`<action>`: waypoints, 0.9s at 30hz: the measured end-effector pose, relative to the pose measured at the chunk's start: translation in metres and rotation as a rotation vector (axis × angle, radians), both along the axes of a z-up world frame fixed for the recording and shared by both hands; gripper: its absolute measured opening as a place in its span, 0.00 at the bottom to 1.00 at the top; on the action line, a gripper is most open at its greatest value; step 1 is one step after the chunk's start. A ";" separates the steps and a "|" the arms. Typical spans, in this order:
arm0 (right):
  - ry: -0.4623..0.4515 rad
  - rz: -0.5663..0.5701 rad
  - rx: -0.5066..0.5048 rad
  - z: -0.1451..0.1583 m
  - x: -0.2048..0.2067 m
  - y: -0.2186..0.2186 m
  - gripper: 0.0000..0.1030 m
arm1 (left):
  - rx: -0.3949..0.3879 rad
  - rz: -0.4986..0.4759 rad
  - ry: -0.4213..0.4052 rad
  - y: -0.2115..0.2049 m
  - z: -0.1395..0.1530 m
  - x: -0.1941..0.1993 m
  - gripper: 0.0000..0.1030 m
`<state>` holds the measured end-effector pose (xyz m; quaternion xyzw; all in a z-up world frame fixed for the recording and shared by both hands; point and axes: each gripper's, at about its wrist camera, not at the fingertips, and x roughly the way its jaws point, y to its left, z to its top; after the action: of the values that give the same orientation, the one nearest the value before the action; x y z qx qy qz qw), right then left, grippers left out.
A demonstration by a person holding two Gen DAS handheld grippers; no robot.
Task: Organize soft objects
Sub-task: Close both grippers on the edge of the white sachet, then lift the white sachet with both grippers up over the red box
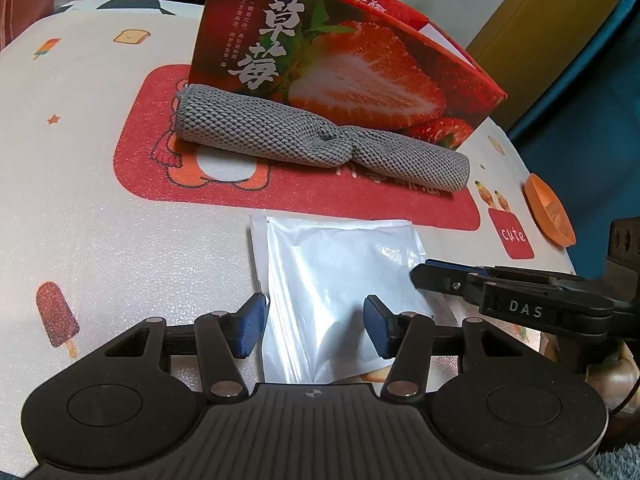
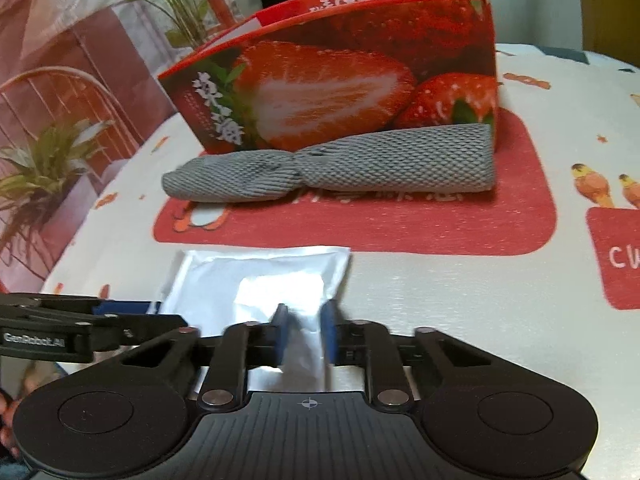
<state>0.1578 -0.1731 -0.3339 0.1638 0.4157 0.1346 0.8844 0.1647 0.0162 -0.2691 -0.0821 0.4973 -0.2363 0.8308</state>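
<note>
A silver foil pouch (image 1: 336, 264) lies flat on the patterned tablecloth, close to me. My left gripper (image 1: 316, 316) stands open over its near end, a blue pad on each side and the foil between them. My right gripper (image 2: 305, 332) is shut on the pouch (image 2: 260, 272), pinching a fold of foil between its pads; in the left wrist view it comes in from the right (image 1: 424, 274) at the pouch's right edge. Behind the pouch a rolled grey mesh cloth (image 1: 320, 140) (image 2: 340, 168) lies against the red strawberry box (image 1: 340, 60) (image 2: 340, 80).
The strawberry box stands open at the top, on a red mat (image 1: 280, 196). An orange dish (image 1: 548, 216) sits near the table's right edge. Plants (image 2: 40, 168) and a chair stand beyond the left edge in the right wrist view.
</note>
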 end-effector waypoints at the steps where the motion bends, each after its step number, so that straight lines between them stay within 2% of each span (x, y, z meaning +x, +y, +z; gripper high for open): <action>1: -0.001 -0.003 -0.012 0.000 0.000 0.000 0.05 | 0.001 0.014 0.000 0.002 0.000 0.000 0.46; 2: -0.002 -0.004 -0.016 -0.001 -0.001 -0.001 0.05 | 0.000 0.035 0.003 0.005 -0.001 0.001 0.34; 5: -0.009 -0.008 -0.022 -0.001 -0.002 -0.002 0.04 | -0.056 0.104 0.038 0.021 -0.005 0.004 0.17; 7: -0.011 -0.009 -0.022 -0.002 -0.002 -0.002 0.04 | -0.076 0.119 0.048 0.025 -0.008 0.005 0.15; 10: -0.010 -0.011 -0.019 -0.002 -0.002 -0.002 0.04 | -0.066 0.113 0.037 0.024 -0.007 0.004 0.15; 12: -0.010 -0.012 -0.017 -0.002 -0.002 -0.002 0.04 | -0.065 0.125 0.014 0.024 -0.005 0.003 0.05; 14: -0.007 -0.021 0.004 -0.003 -0.001 -0.004 0.04 | -0.101 0.123 -0.018 0.026 0.001 0.001 0.04; 17: -0.009 -0.046 0.100 -0.003 -0.003 -0.014 0.04 | -0.107 0.104 -0.065 0.022 0.010 -0.002 0.04; 22: -0.056 -0.055 0.095 0.005 -0.005 -0.016 0.03 | -0.111 0.112 -0.067 0.022 0.012 -0.001 0.04; 27: -0.140 -0.044 0.080 0.024 -0.006 -0.017 0.03 | -0.123 0.102 -0.143 0.024 0.035 -0.002 0.04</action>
<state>0.1514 -0.1903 -0.3100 0.1982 0.3437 0.1426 0.9068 0.1631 0.0406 -0.2346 -0.1411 0.4165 -0.2290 0.8684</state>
